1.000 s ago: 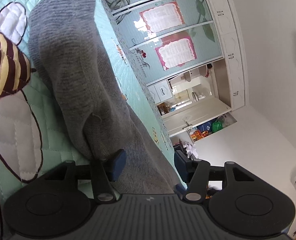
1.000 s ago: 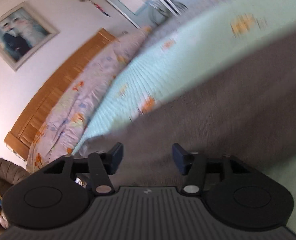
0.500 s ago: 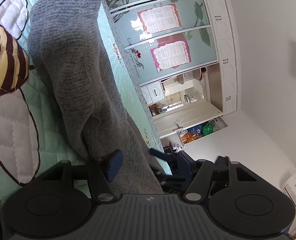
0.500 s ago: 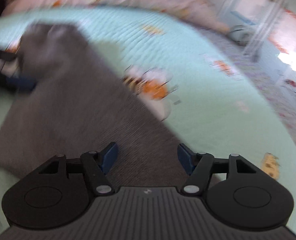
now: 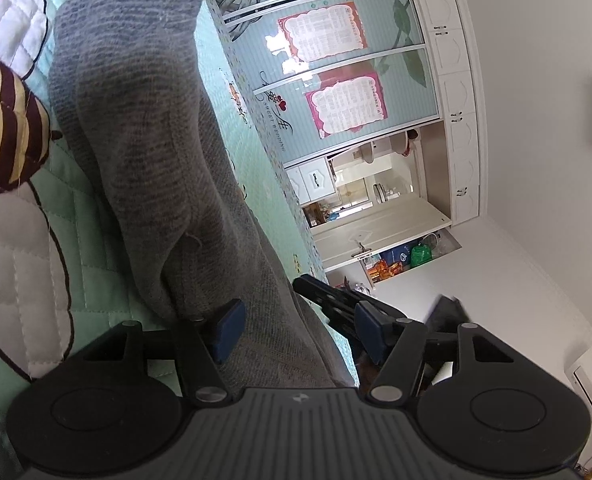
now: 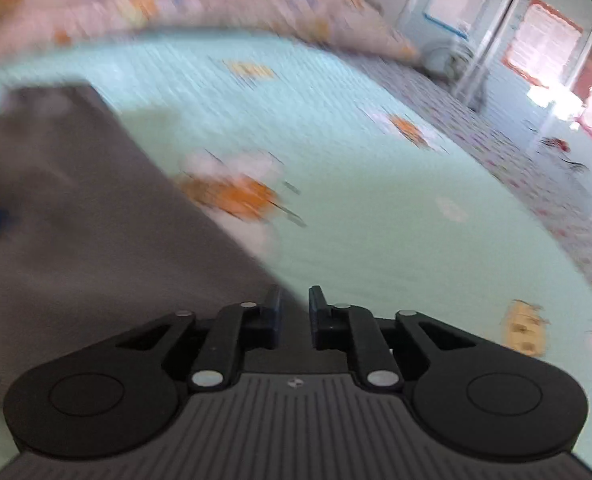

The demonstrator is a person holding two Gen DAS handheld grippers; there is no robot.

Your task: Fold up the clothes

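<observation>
Your left hand-held gripper (image 5: 296, 330) gapes over the grey garment (image 5: 136, 120); only the right view shows right hand-held gripper (image 6: 295, 312) nearly clenched at its edge, open quilt (image 6: 376, 220) frame-right.

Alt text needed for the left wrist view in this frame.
The left claw, jaws open, straddles the near edge of a grey knitted garment lying along a mint quilted bedspread with a bee motif. Behind the bed stand wardrobe doors with pink posters and an open doorway.
</observation>
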